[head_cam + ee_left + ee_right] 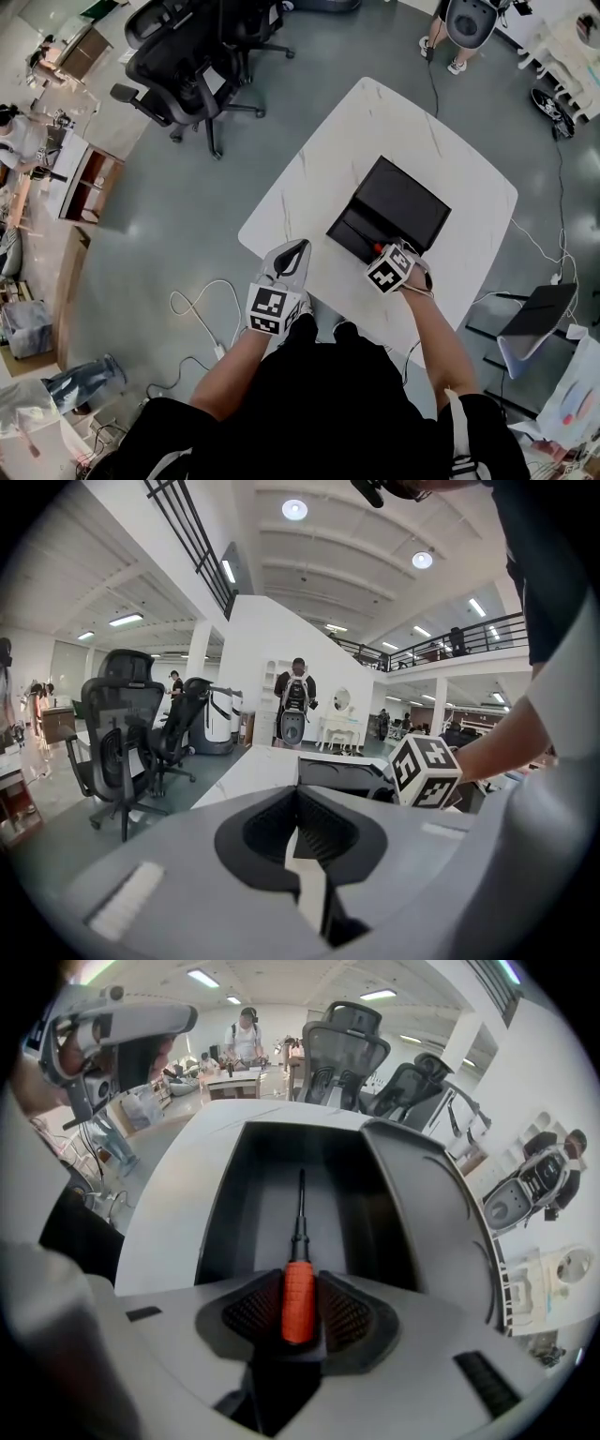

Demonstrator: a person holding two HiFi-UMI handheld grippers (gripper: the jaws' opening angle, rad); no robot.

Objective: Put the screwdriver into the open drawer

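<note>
The screwdriver [298, 1297] has an orange handle and a thin black shaft. It stands between the jaws of my right gripper [300, 1312], and its shaft points down into the open drawer [272, 1194]. The ribbed pads flank the handle with thin gaps and do not seem to press on it. In the head view the right gripper [382, 251] hangs steeply over the drawer [354, 232], which is pulled out of a black box [403, 202] on the white table [375, 122]. My left gripper [298, 246] hovers at the table's near edge with its jaws together, holding nothing.
Black office chairs [187, 66] stand beyond the table's far left corner. White cables [202, 300] trail on the floor at my left. A person [464, 23] stands at the far right, and a grey stand [534, 323] sits close to the table's right side.
</note>
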